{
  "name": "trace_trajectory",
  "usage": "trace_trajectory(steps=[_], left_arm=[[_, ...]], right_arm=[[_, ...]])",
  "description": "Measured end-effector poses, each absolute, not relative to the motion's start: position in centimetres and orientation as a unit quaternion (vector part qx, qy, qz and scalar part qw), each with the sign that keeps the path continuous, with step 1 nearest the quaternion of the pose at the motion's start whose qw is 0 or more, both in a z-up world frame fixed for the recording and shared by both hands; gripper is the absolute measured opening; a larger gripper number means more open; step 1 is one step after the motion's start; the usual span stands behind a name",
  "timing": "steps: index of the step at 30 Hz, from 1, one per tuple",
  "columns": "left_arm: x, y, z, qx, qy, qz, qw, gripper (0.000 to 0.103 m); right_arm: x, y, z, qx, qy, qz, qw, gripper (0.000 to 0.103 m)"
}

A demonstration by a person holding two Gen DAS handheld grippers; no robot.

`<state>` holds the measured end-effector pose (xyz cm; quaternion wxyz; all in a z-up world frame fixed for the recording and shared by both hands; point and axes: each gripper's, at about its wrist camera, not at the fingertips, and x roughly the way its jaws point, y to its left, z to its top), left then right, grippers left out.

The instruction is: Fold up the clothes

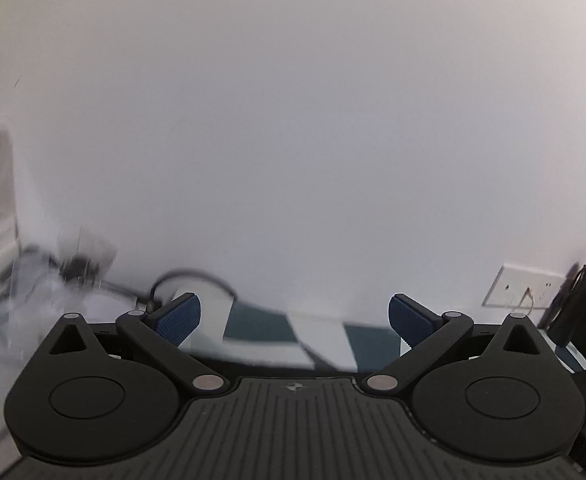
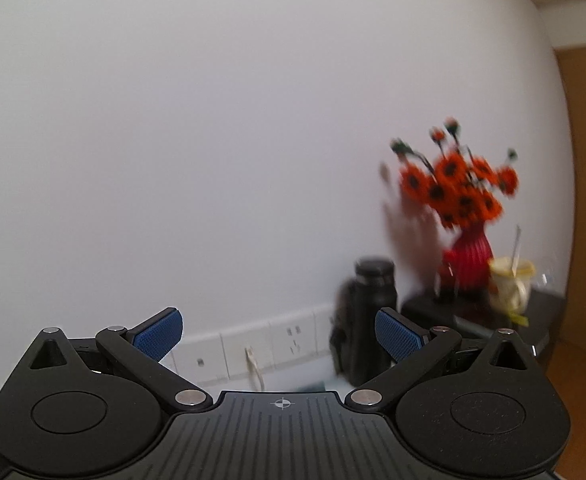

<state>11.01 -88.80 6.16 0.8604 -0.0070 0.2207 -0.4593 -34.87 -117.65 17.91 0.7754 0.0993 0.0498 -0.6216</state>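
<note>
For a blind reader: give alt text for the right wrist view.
The right claw is open and empty, aimed at a white wall. Right of it stand a black bottle, a red vase of orange flowers and a cup.

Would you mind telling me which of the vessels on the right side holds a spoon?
The cream mug, farthest right: a metal handle sticks out of it. The red vase holds orange flowers, and the black bottle is capped.

Looks like a home rm: plain white wall (image 2: 213,120) w/ sockets (image 2: 293,344), red vase (image 2: 471,256) of orange flowers, mug (image 2: 509,284) w/ spoon far right on dark counter (image 2: 541,312)
</note>
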Motion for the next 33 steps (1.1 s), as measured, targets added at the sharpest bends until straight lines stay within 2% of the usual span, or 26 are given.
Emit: trace_trajectory(steps=[9, 12, 16, 20, 23, 25, 28, 33], left_arm=[[12.4, -91.1, 12.1, -0.03, 0.147, -0.455, 0.878, 0.103], [13.1, -91.3, 13.4, -0.037, 0.146, -0.456, 0.877, 0.103], [14.0, -90.8, 12.9, -0.05, 0.174, -0.499, 0.848, 0.103], [14.7, -90.4, 9.8, -0.015, 0.187, -0.515, 0.836, 0.103], [16.2, -90.4, 6.6, 0.009, 0.23, -0.501, 0.834, 0.102], [17.7, -90.4, 4.4, 0.023, 0.265, -0.487, 0.832, 0.094], [20.4, -90.3, 1.1, 0.036, 0.318, -0.474, 0.82, 0.081], [24.4, -89.6, -4.0, 0.025, 0.4, -0.464, 0.79, 0.081]], right_arm=[[-32.3, -119.3, 22.9, -0.003, 0.014, -0.616, 0.788, 0.102], [-31.9, -119.3, 24.5, -0.021, 0.005, -0.614, 0.789, 0.102], [-31.7, -118.9, 23.8, -0.005, 0.023, -0.595, 0.803, 0.102], [-30.3, -119.9, 19.2, 0.018, 0.099, -0.57, 0.816, 0.102], [-28.8, -121.3, 14.2, 0.049, 0.163, -0.54, 0.824, 0.1], [-27.5, -122.4, 10.8, 0.066, 0.202, -0.523, 0.825, 0.091], [-25.6, -124.0, 6.6, 0.091, 0.241, -0.516, 0.817, 0.088], [-24.5, -126.0, 1.7, 0.161, 0.269, -0.524, 0.792, 0.088]])
